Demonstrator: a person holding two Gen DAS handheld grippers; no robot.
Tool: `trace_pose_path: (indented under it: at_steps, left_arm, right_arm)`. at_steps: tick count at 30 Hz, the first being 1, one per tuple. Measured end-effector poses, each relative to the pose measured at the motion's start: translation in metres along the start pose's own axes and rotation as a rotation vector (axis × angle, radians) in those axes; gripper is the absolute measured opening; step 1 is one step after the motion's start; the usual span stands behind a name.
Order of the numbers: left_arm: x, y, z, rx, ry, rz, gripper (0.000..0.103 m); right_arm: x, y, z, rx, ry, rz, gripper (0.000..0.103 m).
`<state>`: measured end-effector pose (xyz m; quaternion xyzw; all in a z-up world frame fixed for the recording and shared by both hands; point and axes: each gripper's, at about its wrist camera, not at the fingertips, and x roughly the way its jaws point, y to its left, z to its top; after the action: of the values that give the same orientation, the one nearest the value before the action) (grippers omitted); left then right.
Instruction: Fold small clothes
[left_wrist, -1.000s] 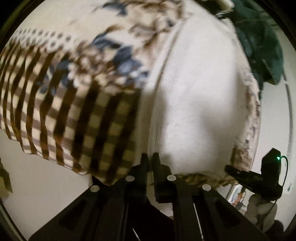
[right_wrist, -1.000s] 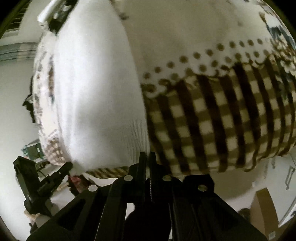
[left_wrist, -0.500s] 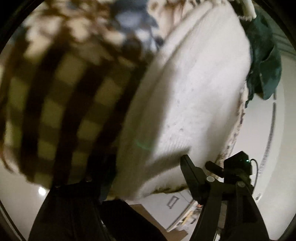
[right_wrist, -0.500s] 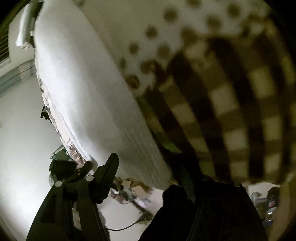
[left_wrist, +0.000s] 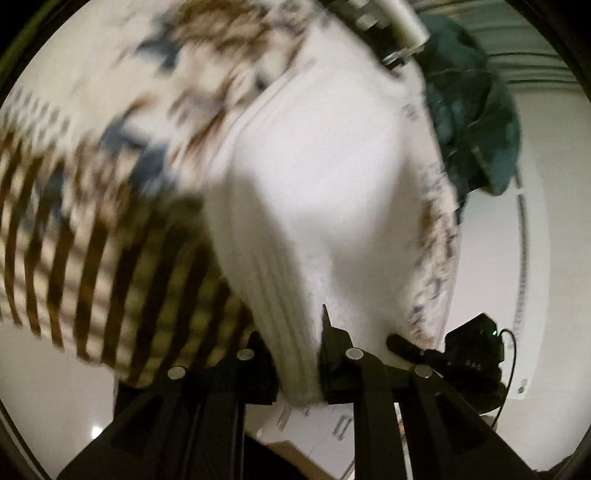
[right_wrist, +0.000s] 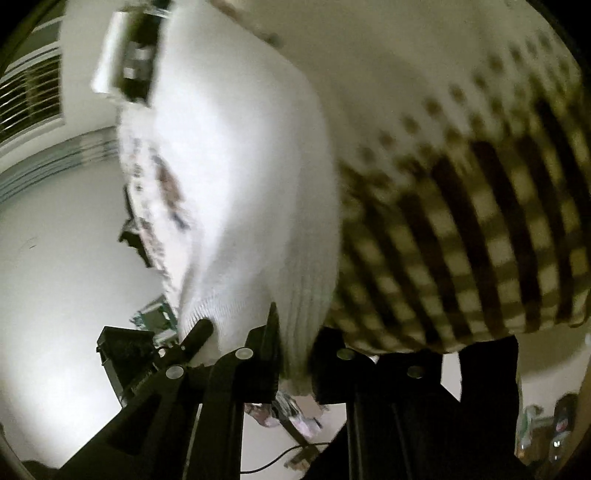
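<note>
A white knit garment (left_wrist: 317, 177) with a ribbed hem lies on a table covered by a patterned cloth (left_wrist: 92, 229) of brown checks and blue flowers. My left gripper (left_wrist: 293, 354) has its fingers on either side of the ribbed hem, closed on it. In the right wrist view the same white garment (right_wrist: 236, 192) fills the left half, and my right gripper (right_wrist: 293, 354) is likewise closed on the hem's edge. Each gripper shows in the other's view, the right one (left_wrist: 461, 354) and the left one (right_wrist: 147, 354). Both views are blurred.
A dark green garment (left_wrist: 476, 122) lies at the far right end of the table. The checked cloth (right_wrist: 461, 240) hangs over the table's near edge. A white device (right_wrist: 125, 55) stands at the table's far end. White floor and cardboard boxes show below.
Half a second ago both grippers were wide open and close to the cloth. Now each has closed on the white garment's ribbed hem, and both views have shifted.
</note>
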<state>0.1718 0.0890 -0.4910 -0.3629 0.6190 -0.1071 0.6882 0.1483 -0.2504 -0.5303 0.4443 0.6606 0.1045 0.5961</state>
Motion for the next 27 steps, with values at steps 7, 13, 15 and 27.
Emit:
trace_pose_path:
  at_steps: [7,13,15,27]
  left_arm:
    - [0.004,-0.069,0.127,0.048,-0.104,-0.134,0.013]
    - [0.048,-0.095,0.268,0.047,-0.137,-0.141,0.014]
    - [0.069,-0.088,0.308,0.023,-0.109,-0.128,0.018]
    - [0.071,-0.036,0.361,0.056,-0.086,-0.041,0.068]
  right_arm:
    - [-0.038,0.103,0.095,-0.121,-0.184,0.067,0.013]
    - [-0.012,0.177,0.237,-0.204,-0.295,-0.015,0.013]
    - [0.016,0.197,0.284,-0.202,-0.288,-0.042,0.013]
    - [0.025,0.175,0.330,-0.191,-0.320,-0.208,0.070]
